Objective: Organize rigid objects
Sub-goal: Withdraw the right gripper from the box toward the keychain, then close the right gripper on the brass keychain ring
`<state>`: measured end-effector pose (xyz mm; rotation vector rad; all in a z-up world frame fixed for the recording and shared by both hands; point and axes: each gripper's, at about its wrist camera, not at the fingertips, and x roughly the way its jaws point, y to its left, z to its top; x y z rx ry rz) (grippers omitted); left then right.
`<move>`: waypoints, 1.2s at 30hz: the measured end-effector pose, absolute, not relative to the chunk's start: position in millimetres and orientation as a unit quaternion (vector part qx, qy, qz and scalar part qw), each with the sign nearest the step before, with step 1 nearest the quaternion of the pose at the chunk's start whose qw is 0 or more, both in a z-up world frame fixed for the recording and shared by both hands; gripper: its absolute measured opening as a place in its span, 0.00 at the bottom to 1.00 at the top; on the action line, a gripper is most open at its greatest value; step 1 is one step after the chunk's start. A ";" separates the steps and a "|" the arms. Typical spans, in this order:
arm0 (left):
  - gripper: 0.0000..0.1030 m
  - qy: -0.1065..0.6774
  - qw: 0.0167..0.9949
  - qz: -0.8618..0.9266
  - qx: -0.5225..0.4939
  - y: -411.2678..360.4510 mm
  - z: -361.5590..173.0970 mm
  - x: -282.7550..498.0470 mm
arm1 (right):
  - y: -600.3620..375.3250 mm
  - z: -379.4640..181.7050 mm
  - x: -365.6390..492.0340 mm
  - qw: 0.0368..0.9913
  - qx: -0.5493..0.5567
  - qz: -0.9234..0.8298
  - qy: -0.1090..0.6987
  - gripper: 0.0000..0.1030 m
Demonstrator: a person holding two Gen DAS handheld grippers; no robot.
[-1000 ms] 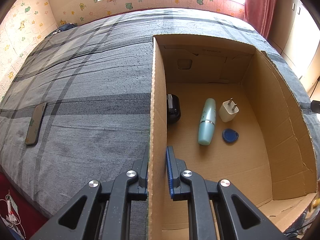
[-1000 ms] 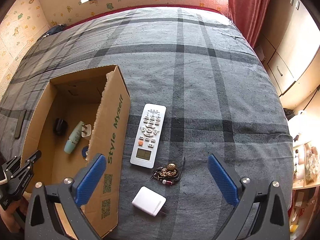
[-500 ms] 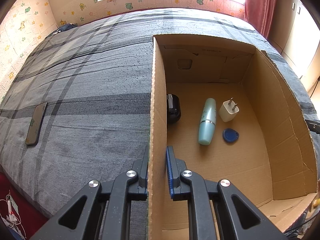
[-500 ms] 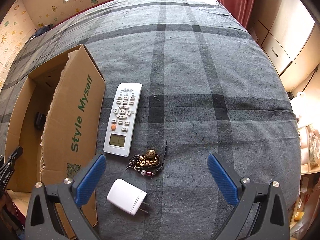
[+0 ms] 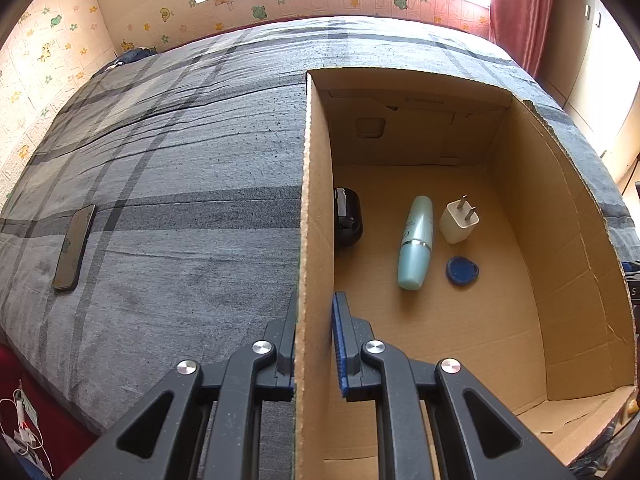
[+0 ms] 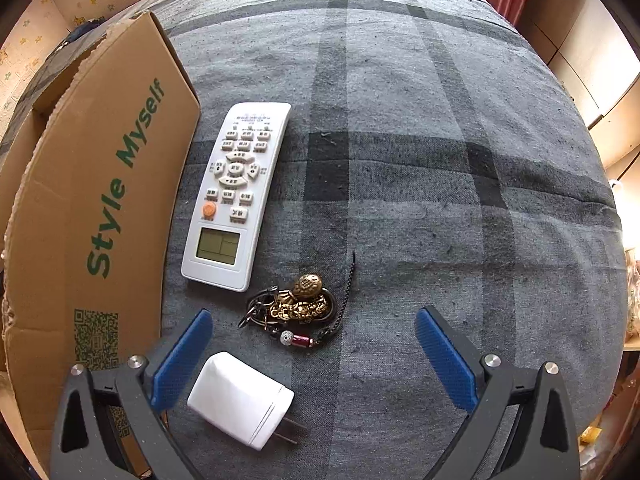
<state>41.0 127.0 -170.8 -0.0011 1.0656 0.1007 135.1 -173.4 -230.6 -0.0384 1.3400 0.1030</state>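
Two grippers, and each is doing its own thing. Our left gripper (image 5: 314, 344) has its fingers clamped on the near side wall of the cardboard box (image 5: 316, 240), one finger outside against the bedspread and one blue pad inside. The box sits open on the bed (image 5: 180, 168), which has a grey plaid cover.

Inside the box we can see four things lying on the floor of it: a pale teal bottle (image 5: 416, 242) on its side with a silver band around it, a small white charger (image 5: 458, 220) with two metal prongs sticking up just beside the bottle, a flat blue tag (image 5: 462, 270) near the bottle's lower end, and a black round thing (image 5: 347, 216) tucked against the clamped wall. A dark phone (image 5: 74, 248) lies out on the bed, well apart from the box.

Our right gripper (image 6: 314, 354) is held over the bed with its fingers wide apart and nothing in them. Between them we've got a white plug adapter (image 6: 240, 400), chunky with rounded corners and two prongs, lying close to the left blue pad. Just past it there's a brass keychain (image 6: 298, 306) with a dark cord and a red bead, and a long white remote (image 6: 236, 194) with grey buttons, one orange button and a small screen. The remote lies alongside the box's outer wall, which has "Style Myself" printed in green and a QR code.
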 end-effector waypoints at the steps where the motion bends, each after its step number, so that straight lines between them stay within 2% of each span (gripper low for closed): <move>1: 0.14 0.508 0.860 0.048 0.000 127.0 -170.8 40.9 | -172.8 -233.7 135.6 0.780 -0.020 0.047 0.624 1.00; 23: 0.14 0.508 0.860 0.049 0.003 125.6 -171.7 41.2 | -160.9 -267.8 149.8 0.773 -0.044 0.028 0.632 0.98; 24: 0.14 0.508 0.860 0.050 0.004 125.2 -171.9 41.2 | -159.8 -268.2 149.9 0.773 -0.047 0.025 0.632 0.96; 26: 0.14 0.508 0.860 0.050 0.004 124.9 -171.6 41.1 | -159.0 -265.3 149.6 0.776 -0.048 0.024 0.629 0.80; 27: 0.14 0.508 0.860 0.050 0.004 124.8 -171.6 41.2 | -158.6 -262.1 147.7 0.776 -0.047 0.025 0.629 0.76; 29: 0.14 0.508 0.860 0.051 0.005 124.4 -171.7 41.4 | -157.8 -258.8 146.6 0.776 -0.039 0.031 0.629 0.48; 36: 0.14 0.508 0.860 0.051 0.005 124.3 -171.6 42.0 | -165.7 -252.8 140.9 0.788 -0.014 0.036 0.615 0.47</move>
